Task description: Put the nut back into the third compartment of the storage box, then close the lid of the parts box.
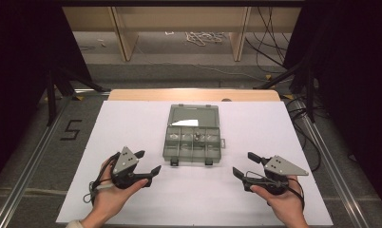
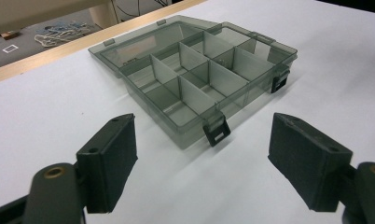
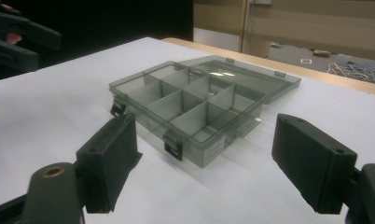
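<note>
A white table point(image 1: 132, 123) spreads under my cameras, and at its middle, toward the far edge, lies the compartment box point(image 1: 194, 142), smoky clear plastic, its lid point(image 1: 194, 115) thrown flat open behind it. Nearer me, my left gripper point(image 1: 148, 162) and right gripper point(image 1: 241, 164) flank the box, both well short of it, jaws spread wide and holding nothing. From the left gripper view the box point(image 2: 195, 84) shows thin upright dividers and two dark latches point(image 2: 217, 132) hanging off its near wall; the right gripper view shows the box point(image 3: 185, 105) from its other corner, with the same latches point(image 3: 173, 150). A small item sits in one middle cell point(image 1: 197, 136); I cannot make out what it is. I judge the box light, stiff and slick, likely to skate on the smooth surface if nudged. The walls look thin enough to flex, so I would pinch a side wall near a corner, or take the lid by its free edge.
</note>
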### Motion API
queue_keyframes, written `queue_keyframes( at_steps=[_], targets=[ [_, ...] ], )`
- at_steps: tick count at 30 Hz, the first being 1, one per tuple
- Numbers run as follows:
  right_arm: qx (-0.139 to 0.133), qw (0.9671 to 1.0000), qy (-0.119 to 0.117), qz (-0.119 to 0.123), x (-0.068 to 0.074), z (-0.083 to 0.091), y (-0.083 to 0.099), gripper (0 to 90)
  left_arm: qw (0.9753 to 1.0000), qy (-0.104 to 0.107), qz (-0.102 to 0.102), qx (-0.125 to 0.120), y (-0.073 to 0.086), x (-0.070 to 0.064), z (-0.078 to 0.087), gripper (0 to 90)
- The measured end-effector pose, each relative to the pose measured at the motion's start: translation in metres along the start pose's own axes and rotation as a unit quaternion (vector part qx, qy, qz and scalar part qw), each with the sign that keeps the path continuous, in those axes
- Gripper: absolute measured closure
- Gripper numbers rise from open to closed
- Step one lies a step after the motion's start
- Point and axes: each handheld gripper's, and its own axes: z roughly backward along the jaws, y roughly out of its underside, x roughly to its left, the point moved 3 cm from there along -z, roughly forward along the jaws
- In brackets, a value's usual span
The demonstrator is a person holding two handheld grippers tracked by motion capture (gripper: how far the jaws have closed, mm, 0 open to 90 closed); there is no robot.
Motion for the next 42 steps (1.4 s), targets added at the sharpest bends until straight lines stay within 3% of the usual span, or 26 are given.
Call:
queue_keyframes(
  at_steps=[5, 8, 10, 12, 13, 14, 19, 20, 21, 24, 25, 33, 34, 35, 41, 42],
  targets=[
    [-0.01, 0.9999, 0.0, -0.006, -0.004, -0.01, -0.006, 23.2, 1.0, 0.001, 0.005, 0.0, 0.008, 0.002, 0.01, 23.0],
    [-0.001, 1.0, 0.01, -0.003, -0.007, -0.013, -0.011, 23.2, 0.9999, -0.005, 0.013, -0.003, 0.009, 0.003, 0.011, 23.0],
    [-0.008, 0.9999, 0.011, -0.005, -0.009, -0.018, -0.014, 23.2, 1.0, -0.002, 0.001, -0.006, 0.007, 0.004, 0.011, 22.9],
    [-0.006, 0.9999, 0.011, -0.005, -0.01, -0.021, -0.017, 23.2, 0.9999, 0.0, 0.009, -0.008, 0.007, 0.002, 0.011, 23.0],
    [-0.01, 0.9999, 0.011, -0.006, -0.01, -0.023, -0.019, 23.2, 1.0, 0.001, 0.002, -0.008, 0.007, 0.003, 0.01, 23.1],
    [-0.01, 0.9999, 0.013, -0.005, -0.011, -0.024, -0.02, 23.2, 0.9999, 0.002, 0.013, -0.008, 0.008, 0.001, 0.01, 23.1],
    [-0.011, 0.9999, 0.01, -0.008, -0.011, -0.028, -0.022, 23.2, 1.0, -0.001, 0.008, -0.005, 0.009, 0.0, 0.011, 23.3],
    [-0.007, 0.9999, 0.008, -0.009, -0.011, -0.027, -0.022, 23.2, 1.0, -0.003, -0.001, -0.005, 0.009, 0.001, 0.011, 23.2],
    [-0.013, 0.9998, 0.009, -0.009, -0.011, -0.028, -0.023, 23.2, 1.0, -0.004, 0.005, -0.005, 0.009, 0.001, 0.011, 23.3],
    [-0.005, 0.9998, 0.016, -0.011, -0.015, -0.027, -0.024, 23.3, 1.0, -0.001, -0.005, -0.006, 0.009, 0.003, 0.009, 23.4],
    [-0.004, 0.9997, 0.016, -0.017, -0.015, -0.028, -0.025, 22.1, 1.0, -0.003, 0.004, -0.005, 0.009, 0.001, 0.009, 23.3],
    [0.007, 0.9996, 0.013, -0.023, -0.021, -0.033, -0.026, 16.2, 1.0, -0.005, 0.004, -0.001, 0.011, 0.001, 0.007, 23.5],
    [0.013, 0.9995, 0.008, -0.026, -0.022, -0.034, -0.027, 16.2, 0.9999, -0.007, -0.009, 0.001, 0.011, 0.002, 0.008, 23.6],
    [0.022, 0.9994, 0.01, -0.023, -0.022, -0.036, -0.027, 16.2, 1.0, -0.007, 0.0, 0.001, 0.011, 0.001, 0.008, 23.6],
    [0.036, 0.999, 0.011, -0.023, -0.025, -0.047, -0.036, 23.1, 1.0, -0.007, -0.001, -0.004, 0.009, 0.0, 0.008, 23.9],
    [0.032, 0.9991, 0.013, -0.025, -0.025, -0.05, -0.039, 24.3, 0.9999, -0.004, -0.012, -0.003, 0.009, 0.002, 0.008, 23.9]
  ],
)
